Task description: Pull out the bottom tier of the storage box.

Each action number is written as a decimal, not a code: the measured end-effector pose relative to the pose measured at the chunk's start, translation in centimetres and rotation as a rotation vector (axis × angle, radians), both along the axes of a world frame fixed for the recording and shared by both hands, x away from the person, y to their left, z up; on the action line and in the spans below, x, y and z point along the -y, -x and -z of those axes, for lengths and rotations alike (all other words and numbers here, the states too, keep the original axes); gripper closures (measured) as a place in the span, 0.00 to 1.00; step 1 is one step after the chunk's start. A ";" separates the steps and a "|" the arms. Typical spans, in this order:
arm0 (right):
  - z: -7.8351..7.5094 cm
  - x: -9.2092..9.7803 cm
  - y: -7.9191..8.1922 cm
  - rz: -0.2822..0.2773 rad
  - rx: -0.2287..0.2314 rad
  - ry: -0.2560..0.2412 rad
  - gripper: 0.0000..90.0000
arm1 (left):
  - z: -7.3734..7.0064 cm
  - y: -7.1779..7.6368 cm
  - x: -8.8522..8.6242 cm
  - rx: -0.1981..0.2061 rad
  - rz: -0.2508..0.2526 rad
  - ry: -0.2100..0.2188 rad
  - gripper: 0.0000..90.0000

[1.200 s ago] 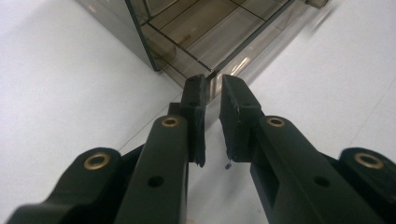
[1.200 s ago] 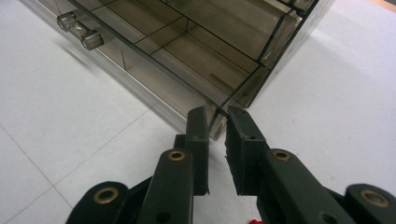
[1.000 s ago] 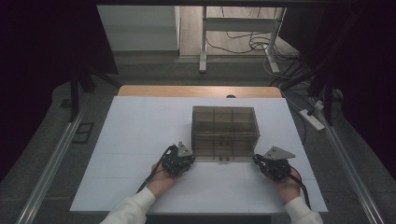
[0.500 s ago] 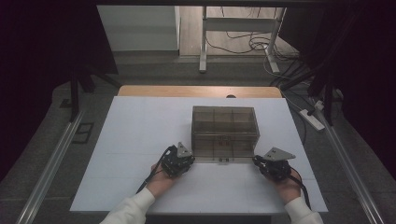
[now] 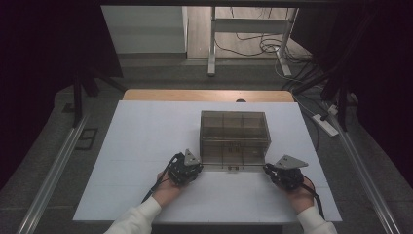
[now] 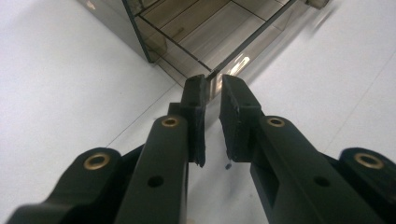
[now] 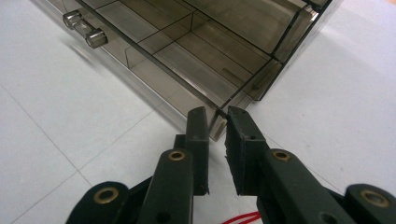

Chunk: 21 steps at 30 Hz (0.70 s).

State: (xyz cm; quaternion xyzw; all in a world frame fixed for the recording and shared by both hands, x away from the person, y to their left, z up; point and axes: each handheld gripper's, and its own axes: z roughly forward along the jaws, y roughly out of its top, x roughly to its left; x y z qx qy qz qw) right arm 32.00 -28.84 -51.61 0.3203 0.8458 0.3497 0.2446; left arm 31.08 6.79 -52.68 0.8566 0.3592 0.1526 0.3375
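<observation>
Fingers [image 6: 198, 100] of both grippers narrowly parted at smoked acrylic organiser's [image 5: 234, 139] front bottom corners; probably rigid, slick, light; best gripped at corner edges.

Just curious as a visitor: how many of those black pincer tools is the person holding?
2. The left hand-held gripper sits at the smoky plastic box's front-left corner; the right hand-held gripper at its front-right corner.

Bare white table sheet [image 5: 146, 146] lies open from nine to eleven o'clock; the smoky transparent plastic drawer box [image 5: 234, 136] blocks twelve o'clock between both grippers.
</observation>
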 end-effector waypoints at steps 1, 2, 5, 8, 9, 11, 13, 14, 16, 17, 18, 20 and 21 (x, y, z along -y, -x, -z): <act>0.0 0.0 0.0 -0.001 0.000 -0.002 0.87 | 0.0 0.0 0.0 0.000 0.000 0.001 0.88; 0.0 0.0 0.0 0.000 -0.002 -0.001 0.87 | 0.0 0.0 0.0 0.000 0.000 0.001 0.88; 0.0 0.0 0.1 -0.002 -0.003 -0.002 0.87 | 0.0 0.1 0.0 0.000 0.000 0.001 0.88; 0.0 0.0 0.1 -0.003 -0.005 -0.001 0.87 | 0.0 0.1 0.0 -0.001 0.000 0.003 0.88; 0.0 0.0 0.1 -0.002 -0.005 -0.001 0.87 | 0.0 0.1 0.0 -0.001 0.001 0.003 0.88; -0.1 0.0 0.2 -0.002 -0.004 0.000 0.87 | 0.0 0.2 0.0 -0.002 0.002 0.002 0.88; -0.1 0.0 0.2 -0.002 -0.004 0.002 0.87 | 0.0 0.2 0.0 -0.002 0.003 0.001 0.88; -0.1 0.0 0.3 -0.002 -0.004 0.002 0.87 | 0.0 0.3 0.0 -0.002 0.003 0.002 0.88; -0.1 -0.1 0.3 0.000 -0.004 0.005 0.87 | 0.0 0.3 0.0 -0.002 0.002 0.002 0.88; -0.1 -0.1 0.3 0.001 -0.005 0.005 0.87 | 0.0 0.3 0.0 -0.002 0.002 0.002 0.88; -0.1 -0.1 0.3 0.001 -0.005 0.005 0.87 | -0.1 0.3 0.0 -0.002 0.002 0.003 0.88; -0.1 -0.1 0.4 0.002 -0.006 0.004 0.87 | -0.1 0.4 -0.1 -0.002 0.003 0.004 0.88; -0.2 -0.1 0.4 0.002 -0.007 0.004 0.87 | -0.1 0.4 -0.1 -0.003 0.003 0.005 0.88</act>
